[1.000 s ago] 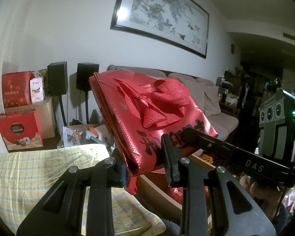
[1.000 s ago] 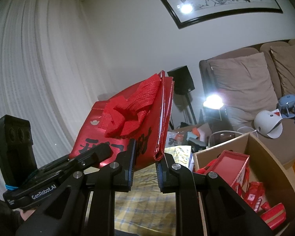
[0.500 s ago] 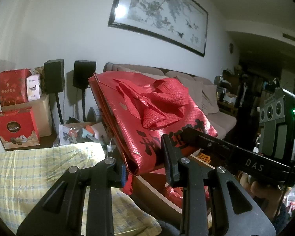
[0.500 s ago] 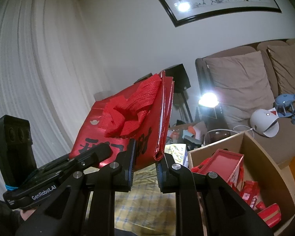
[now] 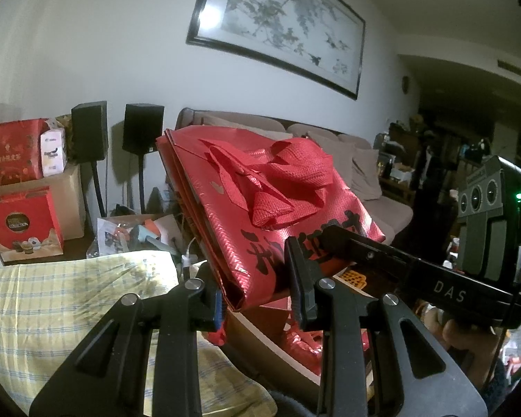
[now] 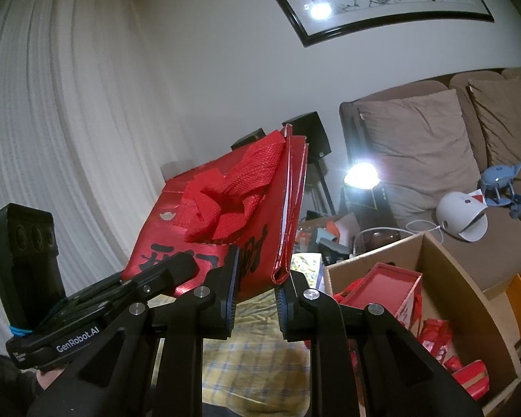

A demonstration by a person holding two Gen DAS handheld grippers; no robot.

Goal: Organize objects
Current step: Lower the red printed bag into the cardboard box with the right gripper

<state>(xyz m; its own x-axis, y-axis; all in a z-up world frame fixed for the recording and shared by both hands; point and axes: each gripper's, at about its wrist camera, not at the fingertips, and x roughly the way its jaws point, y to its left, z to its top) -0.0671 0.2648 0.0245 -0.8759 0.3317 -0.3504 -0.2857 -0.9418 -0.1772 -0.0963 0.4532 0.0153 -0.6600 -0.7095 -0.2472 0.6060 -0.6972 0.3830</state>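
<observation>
Both grippers are clamping the folded red bag (image 5: 278, 208) aloft; the left gripper (image 5: 255, 299) and right gripper (image 6: 255, 288) are pinching opposite corners above the cardboard box (image 6: 469, 299).

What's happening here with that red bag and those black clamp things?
A person is tidying up, holding a two-finger tool in each hand. Both the left tool and the right tool are clamped on a folded red bag, one at each bottom corner, holding it in the air. Below it stands an open cardboard box with other red packages inside.
</observation>
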